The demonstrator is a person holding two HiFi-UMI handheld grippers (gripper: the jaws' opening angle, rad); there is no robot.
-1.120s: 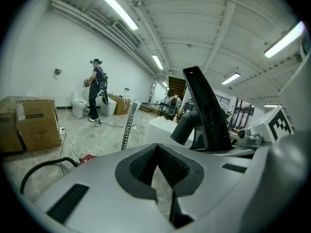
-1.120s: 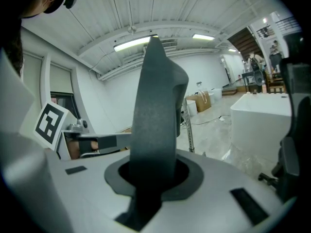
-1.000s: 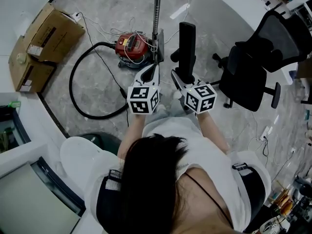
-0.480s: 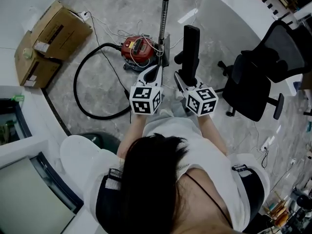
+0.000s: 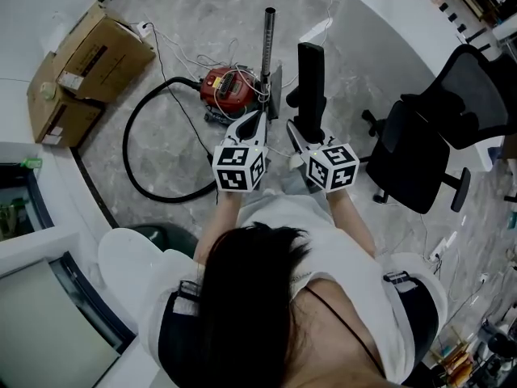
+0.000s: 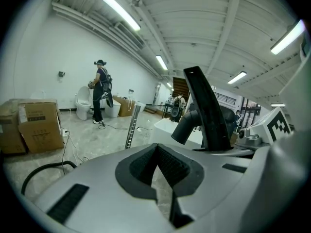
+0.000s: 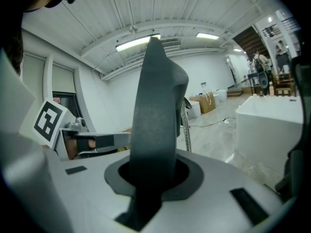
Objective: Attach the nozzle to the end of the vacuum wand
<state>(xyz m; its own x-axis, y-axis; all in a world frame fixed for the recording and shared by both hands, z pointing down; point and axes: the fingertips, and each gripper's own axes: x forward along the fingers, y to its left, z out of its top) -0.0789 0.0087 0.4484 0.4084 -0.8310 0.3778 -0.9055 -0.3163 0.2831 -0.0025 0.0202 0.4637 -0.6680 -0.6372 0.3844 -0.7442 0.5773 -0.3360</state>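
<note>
My right gripper (image 5: 300,132) is shut on a long black nozzle (image 5: 310,81), which stands up out of its jaws (image 7: 154,125). My left gripper (image 5: 252,124) is shut with nothing in it, its pads meeting at the tips (image 6: 156,149). Just beyond it on the floor, a silver vacuum wand (image 5: 266,44) stands upright beside the red vacuum cleaner (image 5: 228,87). The wand (image 6: 131,126) is a little way off to the left of the nozzle (image 6: 206,111). The nozzle and wand are apart. A black hose (image 5: 133,158) loops from the vacuum.
Cardboard boxes (image 5: 81,61) sit at the far left. A black office chair (image 5: 432,140) and a white counter (image 5: 380,23) stand on the right. Thin cables (image 5: 186,43) lie around the vacuum. A distant person (image 6: 101,90) stands by a toilet (image 6: 83,102).
Both grippers have drifted a little toward the vacuum and wand, the right one still holding the nozzle. The jaws have not changed.
</note>
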